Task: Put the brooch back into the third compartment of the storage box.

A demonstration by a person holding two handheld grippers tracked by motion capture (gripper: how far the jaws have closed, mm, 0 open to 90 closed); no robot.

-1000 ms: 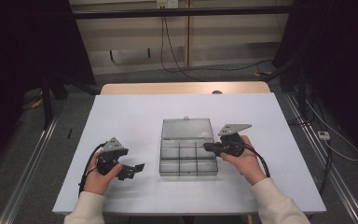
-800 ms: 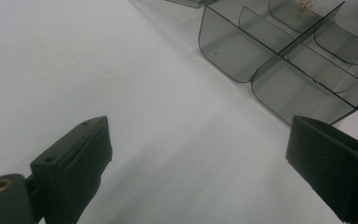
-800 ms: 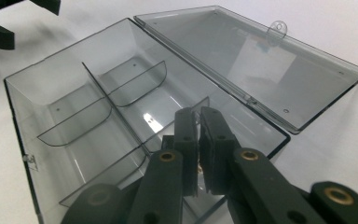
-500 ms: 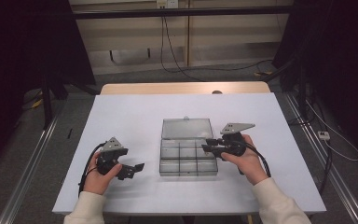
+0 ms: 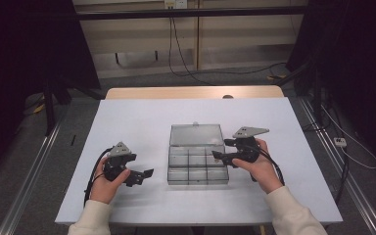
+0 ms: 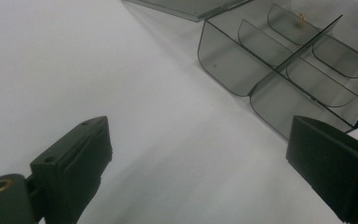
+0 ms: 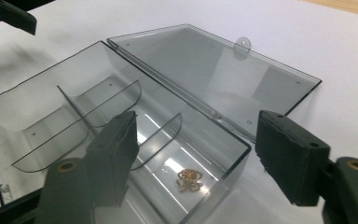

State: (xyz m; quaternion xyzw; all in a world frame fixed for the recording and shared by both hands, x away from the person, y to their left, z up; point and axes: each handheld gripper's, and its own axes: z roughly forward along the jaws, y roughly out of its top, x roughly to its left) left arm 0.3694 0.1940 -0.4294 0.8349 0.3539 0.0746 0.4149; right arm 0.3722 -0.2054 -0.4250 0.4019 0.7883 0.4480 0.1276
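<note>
Nearest the person, the left gripper [image 5: 144, 175] rests on the white table [image 5: 137, 122] just left of the box with its jaws spread wide and empty, and the right gripper [image 5: 219, 155] hovers over the box's right edge, jaws likewise parted with nothing between them. Between them sits a clear smoky plastic compartment box [image 5: 197, 164], its hinged lid [image 7: 214, 74] thrown flat behind. In a right-end compartment lies a small gold trinket [image 7: 189, 179]: likely light, delicate and prone to slip, best pinched gently across its middle.
</note>
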